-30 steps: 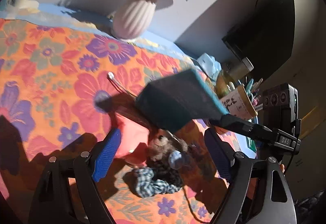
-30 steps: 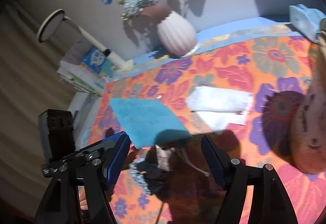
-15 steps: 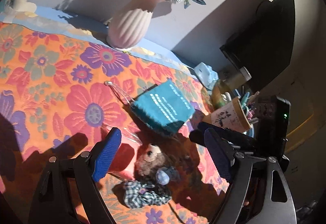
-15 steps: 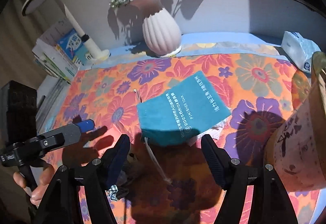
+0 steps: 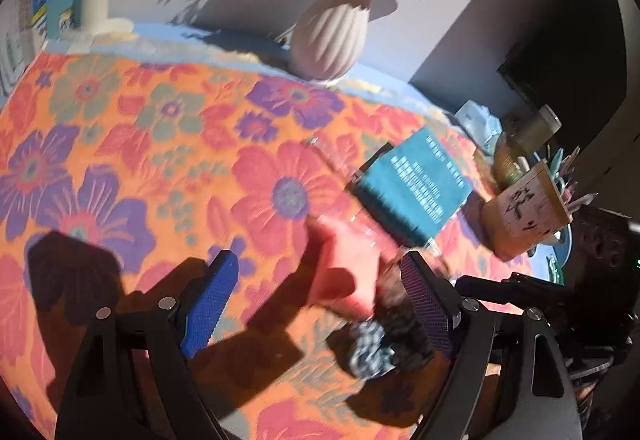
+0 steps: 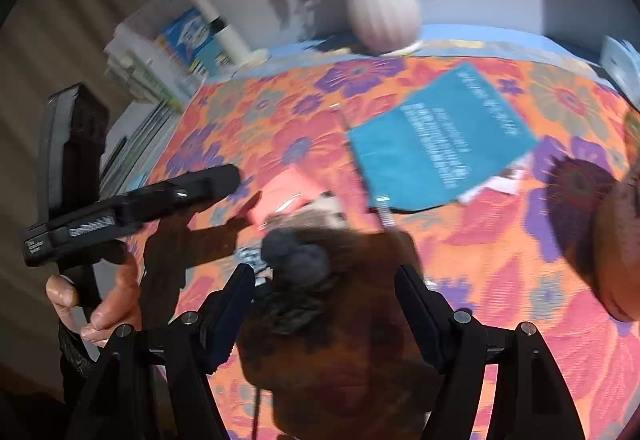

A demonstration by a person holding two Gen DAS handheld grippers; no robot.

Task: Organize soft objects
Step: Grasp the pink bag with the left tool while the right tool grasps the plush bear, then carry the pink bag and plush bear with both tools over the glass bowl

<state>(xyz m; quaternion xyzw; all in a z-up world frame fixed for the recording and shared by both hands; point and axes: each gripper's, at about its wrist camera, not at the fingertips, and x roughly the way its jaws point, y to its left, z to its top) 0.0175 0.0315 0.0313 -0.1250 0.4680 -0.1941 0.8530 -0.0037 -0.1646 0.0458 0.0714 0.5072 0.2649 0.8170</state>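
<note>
Teal drawstring pouch [image 6: 438,146], flat, rectangular, printed with white lettering: lies on the floral tabletop [image 5: 120,144] beyond the right claw [image 6: 324,316] and up-right of the left claw [image 5: 316,292], apart from both, long axis slanting toward the ribbed vase [image 5: 330,40]. Between pouch and claws: a pink piece [image 5: 346,264], a brown plush toy [image 6: 316,240], a checked scrunchie [image 5: 370,348]. Both claws stand released, empty.
</note>
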